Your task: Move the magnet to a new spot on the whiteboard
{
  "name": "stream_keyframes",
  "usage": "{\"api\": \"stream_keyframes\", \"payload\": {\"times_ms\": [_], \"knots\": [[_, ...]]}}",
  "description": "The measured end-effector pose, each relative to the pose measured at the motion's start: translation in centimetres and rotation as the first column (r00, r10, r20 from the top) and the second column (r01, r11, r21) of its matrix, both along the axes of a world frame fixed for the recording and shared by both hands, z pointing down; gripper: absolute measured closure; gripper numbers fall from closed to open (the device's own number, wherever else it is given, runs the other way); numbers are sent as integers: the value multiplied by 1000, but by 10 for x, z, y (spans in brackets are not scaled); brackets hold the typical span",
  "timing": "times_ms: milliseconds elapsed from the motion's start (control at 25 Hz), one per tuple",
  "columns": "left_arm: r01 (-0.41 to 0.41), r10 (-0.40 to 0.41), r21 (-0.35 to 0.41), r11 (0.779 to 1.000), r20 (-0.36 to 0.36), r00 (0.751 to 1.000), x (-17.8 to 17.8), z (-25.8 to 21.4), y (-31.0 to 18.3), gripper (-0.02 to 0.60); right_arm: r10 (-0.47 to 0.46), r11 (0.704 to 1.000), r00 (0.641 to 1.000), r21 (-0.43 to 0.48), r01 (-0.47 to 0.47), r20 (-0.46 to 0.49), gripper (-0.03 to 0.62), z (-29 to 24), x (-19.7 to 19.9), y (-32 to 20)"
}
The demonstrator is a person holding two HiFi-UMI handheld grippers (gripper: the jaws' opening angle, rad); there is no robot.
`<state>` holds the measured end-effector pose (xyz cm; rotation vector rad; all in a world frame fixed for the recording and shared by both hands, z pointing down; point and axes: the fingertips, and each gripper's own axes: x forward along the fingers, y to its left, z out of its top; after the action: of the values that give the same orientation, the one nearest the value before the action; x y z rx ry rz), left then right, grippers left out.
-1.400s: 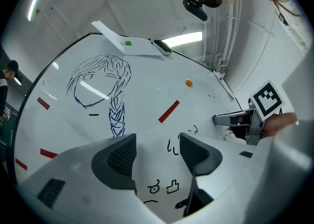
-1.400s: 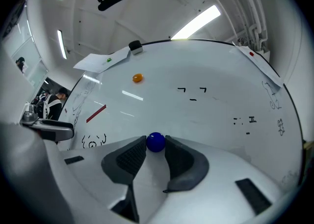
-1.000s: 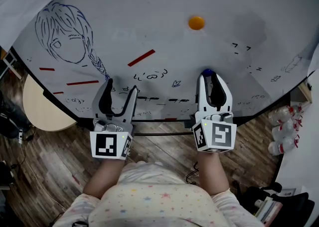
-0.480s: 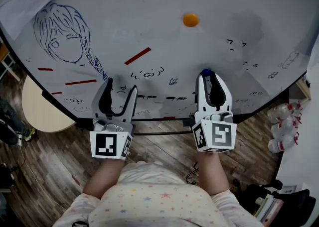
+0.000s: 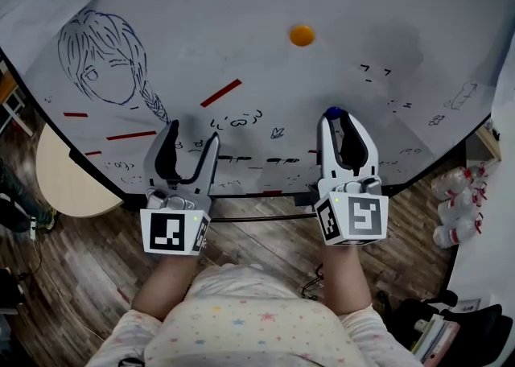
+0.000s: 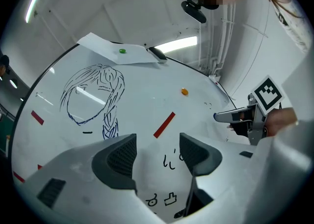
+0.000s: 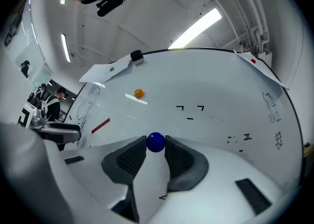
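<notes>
A round blue magnet [image 7: 156,142] sits pinched at the tips of my right gripper [image 5: 337,118], which is shut on it just off the whiteboard [image 5: 241,27]; its top shows in the head view as a blue magnet [image 5: 335,113]. An orange magnet [image 5: 302,35] clings to the board higher up, also seen as the orange magnet [image 7: 139,93] and the orange magnet [image 6: 184,91]. My left gripper [image 5: 190,141] stands open and empty over small scribbles near the board's lower edge, its jaws well apart around nothing.
The whiteboard carries a blue drawing of a girl's head [image 5: 100,55] at left, red strips [image 5: 220,92] and black marks. A green magnet [image 6: 122,50] holds a paper sheet at the top edge. Below the board lie wood floor [image 5: 72,261], a round stool [image 5: 60,172] and bottles [image 5: 459,212].
Both grippers have barely moved; the head view has shifted slightly, so the orange magnet appears a little further left and lower. The blue magnet stays held in the right gripper.
</notes>
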<state>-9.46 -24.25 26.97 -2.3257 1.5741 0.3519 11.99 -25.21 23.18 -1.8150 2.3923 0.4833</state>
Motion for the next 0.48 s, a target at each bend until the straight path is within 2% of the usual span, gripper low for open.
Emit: {"api": "stream_keyframes", "payload": {"times_ms": [200,360,480], "knots": [[-8,8,32,999,5,1000,0,-14,1,332,-5,1000,1000,26,5,3,474,-11,-1,3],[-31,29,50,998,24,999,1,-22,-1,391,-2,999,1000,51,2,-1,474,-20,-1,4],[-27,25,69,997,20,999,-1,-30,-2,397,-3,998,1000,66,3,-4,474,-26,-1,4]]}}
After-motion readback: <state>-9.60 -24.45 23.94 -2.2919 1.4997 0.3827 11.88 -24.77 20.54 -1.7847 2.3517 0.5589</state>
